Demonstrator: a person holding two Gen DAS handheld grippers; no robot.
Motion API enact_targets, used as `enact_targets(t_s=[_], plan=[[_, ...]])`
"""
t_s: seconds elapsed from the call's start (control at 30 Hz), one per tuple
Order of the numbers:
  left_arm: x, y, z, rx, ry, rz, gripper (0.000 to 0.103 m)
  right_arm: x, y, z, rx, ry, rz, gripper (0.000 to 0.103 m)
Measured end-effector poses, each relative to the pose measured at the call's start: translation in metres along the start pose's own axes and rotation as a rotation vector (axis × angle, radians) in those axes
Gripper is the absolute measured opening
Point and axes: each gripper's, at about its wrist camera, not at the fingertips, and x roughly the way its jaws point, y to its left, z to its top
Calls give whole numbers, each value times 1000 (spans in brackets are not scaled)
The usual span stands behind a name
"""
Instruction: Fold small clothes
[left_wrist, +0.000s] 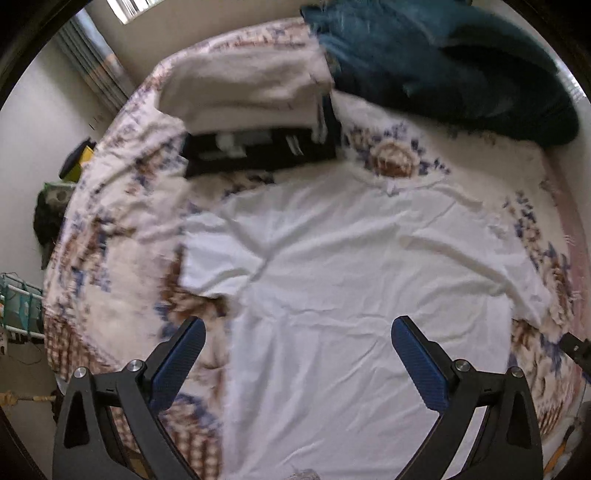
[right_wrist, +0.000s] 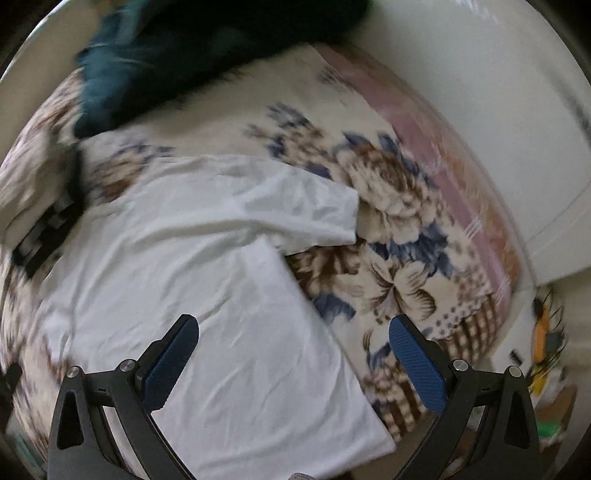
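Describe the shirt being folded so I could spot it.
Start at the floral bedspread. The white T-shirt lies spread flat in its middle, sleeves out. Unlike the teal pile and folded stack beyond it, it is plain white and unfolded.

The left gripper (left_wrist: 298, 330) and right gripper (right_wrist: 293, 328) look alike. Each has two black angular plastic arms with triangular cut-outs and round silver screws. Textured blue pads (left_wrist: 419, 363) line the fingers' inner faces.
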Motion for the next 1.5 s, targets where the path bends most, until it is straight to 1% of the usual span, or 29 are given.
enact_targets(t_s=[0.07,0.13,0.17,0.23,0.3,0.4,0.47,0.5,0.53,0.57,0.6,0.67,0.7,0.73,0.77,0.87,0.97,1.0,1.07,1.1,1.17,1.2,1.23,1.3,1.33,1.37,1.4,1.47,1.5], plan=[[29,-16,3,-2,41,-2,103,37,-20,13,78,43,9,103],[58,-33,6,1,80,1,103,84,-47,26,196,103,52,103],[77,-44,7,8,104,-5,103,95,-57,26,240,121,75,103],[101,-58,8,25,136,-7,103,131,-81,28,372,159,142,103],[124,-74,7,49,161,-15,103,152,-93,24,460,186,186,103],[148,-89,4,84,186,-23,103,184,-108,21,612,185,294,103],[158,-96,3,102,194,-27,103,199,-116,19,724,149,368,100],[162,-97,3,107,197,-28,103,205,-118,18,775,119,397,95],[166,-99,3,113,201,-27,103,208,-120,19,808,87,403,91],[168,-99,3,115,202,-28,103,209,-121,20,831,45,403,77],[169,-98,3,115,204,-33,103,209,-120,23,839,3,384,56],[170,-95,7,106,203,-45,103,205,-115,30,830,-41,327,29],[169,-93,9,100,197,-48,103,202,-110,36,813,-59,297,18],[168,-90,11,98,194,-47,103,197,-104,44,778,-82,272,13],[166,-85,14,93,189,-44,103,190,-96,51,731,-102,241,11],[158,-66,20,56,170,-34,103,157,-55,70,513,-200,170,10],[150,-37,23,3,159,-14,103,121,8,75,236,-296,127,8],[146,-24,23,-21,156,-6,103,111,40,72,106,-324,109,6],[140,3,21,-57,146,21,103,102,90,59,-81,-371,91,6],[139,12,21,-70,144,29,103,99,129,44,-230,-397,70,4],[141,37,14,-109,138,55,103,102,182,10,-440,-434,58,4],[142,47,11,-124,137,67,103,105,200,-6,-515,-446,50,3],[141,60,6,-146,143,77,103,110,227,-27,-627,-455,41,3],[143,74,-4,-170,152,92,103,120,258,-60,-755,-452,39,2],[143,85,-8,-181,158,95,103,124,271,-77,-811,-451,32,2],[143,96,-14,-190,165,99,103,129,277,-84,-840,-437,36,2],[144,102,-14,-191,169,104,103,132,280,-92,-841,-393,57,2],[140,111,-20,-189,168,117,103,131,269,-85,-736,-318,83,3],[137,112,-23,-184,167,119,103,130,261,-79,-666,-264,102,6]])
